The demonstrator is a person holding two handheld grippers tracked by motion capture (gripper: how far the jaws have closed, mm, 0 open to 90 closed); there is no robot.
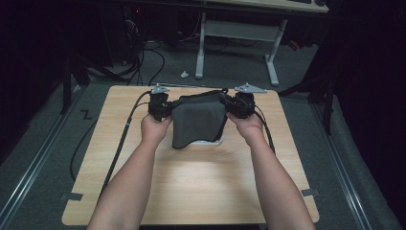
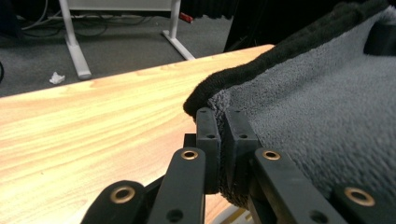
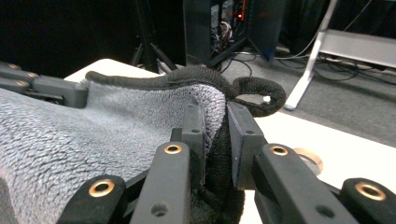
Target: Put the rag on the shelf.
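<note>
A grey towel (image 1: 198,122) hangs between the two grippers above the wooden surface (image 1: 201,187), its lower edge resting there on something white. The left gripper (image 2: 223,135) has its fingers pinched tight on one upper corner (black-trimmed); the right gripper (image 3: 215,140) clamps the other, bunched corner.

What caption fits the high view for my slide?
Two grippers, left and right, hold a grey towel by its corners over a wooden table.
</note>
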